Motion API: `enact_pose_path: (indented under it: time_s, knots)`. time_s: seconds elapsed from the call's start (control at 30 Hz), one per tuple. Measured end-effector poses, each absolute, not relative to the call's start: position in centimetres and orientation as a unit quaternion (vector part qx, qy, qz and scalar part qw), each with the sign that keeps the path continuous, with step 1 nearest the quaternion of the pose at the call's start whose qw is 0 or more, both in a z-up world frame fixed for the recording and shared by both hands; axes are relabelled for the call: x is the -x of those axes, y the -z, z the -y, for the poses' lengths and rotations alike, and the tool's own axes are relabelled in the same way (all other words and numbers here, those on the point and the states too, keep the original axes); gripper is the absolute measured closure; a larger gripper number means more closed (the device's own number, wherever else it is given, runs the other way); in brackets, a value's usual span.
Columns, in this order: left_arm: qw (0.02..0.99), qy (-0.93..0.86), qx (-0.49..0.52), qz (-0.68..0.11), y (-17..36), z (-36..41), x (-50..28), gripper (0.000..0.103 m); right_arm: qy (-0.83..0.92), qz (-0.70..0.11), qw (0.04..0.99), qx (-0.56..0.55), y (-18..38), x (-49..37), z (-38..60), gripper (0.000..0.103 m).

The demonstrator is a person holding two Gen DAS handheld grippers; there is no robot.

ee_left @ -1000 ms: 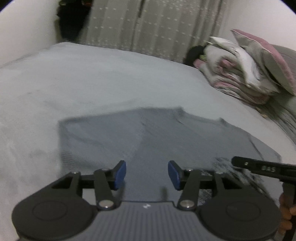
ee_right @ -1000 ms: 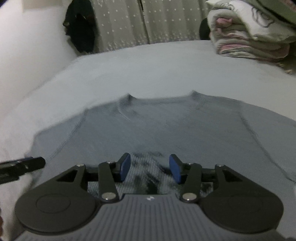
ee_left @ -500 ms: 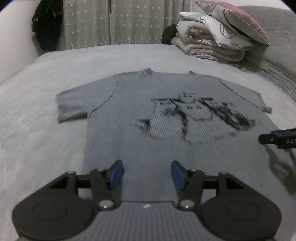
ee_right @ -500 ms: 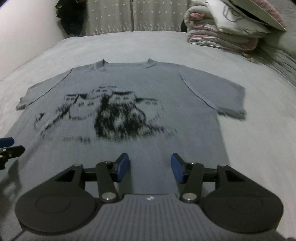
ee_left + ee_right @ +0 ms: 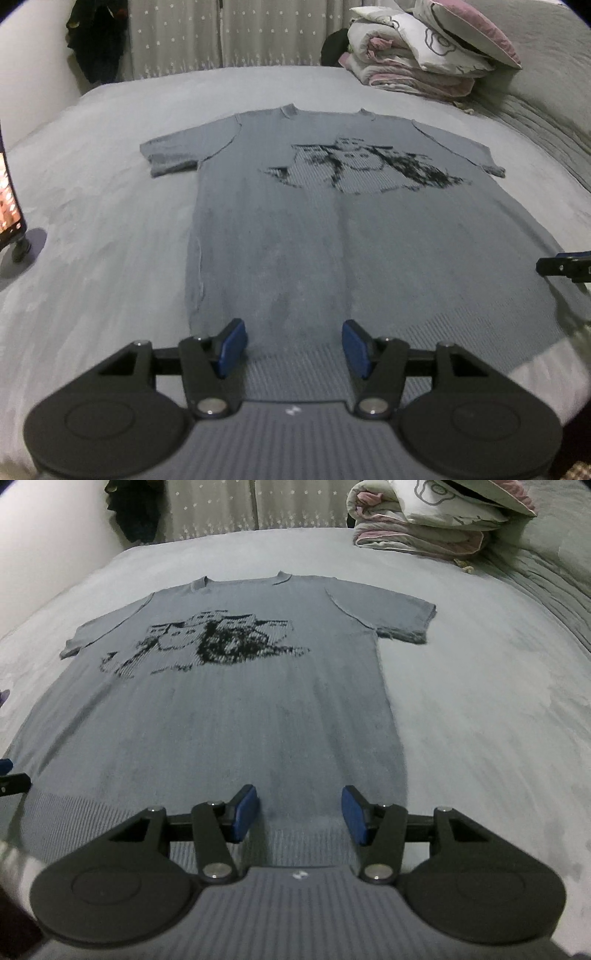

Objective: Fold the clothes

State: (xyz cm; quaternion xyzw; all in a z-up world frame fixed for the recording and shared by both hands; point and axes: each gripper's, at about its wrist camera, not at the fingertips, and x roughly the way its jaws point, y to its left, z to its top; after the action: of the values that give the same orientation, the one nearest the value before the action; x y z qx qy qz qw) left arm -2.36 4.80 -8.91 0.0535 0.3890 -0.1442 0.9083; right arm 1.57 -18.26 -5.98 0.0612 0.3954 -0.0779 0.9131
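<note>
Item: grey T-shirt (image 5: pixel 295 229), print up, flat on the bed (image 5: pixel 110 258) from collar in the upper centre of the frame to hem at the bottom. Over the past second both views have drawn back from its chest to its hem. Left gripper (image 5: pixel 293 347) and right gripper (image 5: pixel 300 814): fingers about half open, holding nothing, seemingly just above the hem, so I judge the first fold not yet begun.
</note>
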Motion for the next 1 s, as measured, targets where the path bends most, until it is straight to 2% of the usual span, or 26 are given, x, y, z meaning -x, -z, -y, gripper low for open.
enact_pose_path:
  time_s: [0.17, 0.27, 0.4, 1.0]
  knots:
    - [0.900, 0.145, -0.049, -0.409, 7.9, -4.7, 2.8, 0.042, 0.071, -0.394, 0.914, -0.065, 5.0, -0.4, 18.9, 0.048]
    - [0.902, 0.146, -0.044, -0.405, 6.7, -4.4, 2.6, 0.036, 0.072, -0.382, 0.918, -0.074, 3.9, -0.7, 19.6, 0.048]
    - [0.908, 0.155, -0.041, -0.387, 5.0, -3.4, 1.5, 0.030, 0.078, -0.367, 0.923, -0.085, 2.7, -1.7, 20.9, 0.042]
    - [0.908, 0.216, -0.071, -0.352, 2.2, 8.7, -10.8, 0.029, 0.103, -0.334, 0.929, -0.122, 2.2, -11.6, 29.2, 0.042]
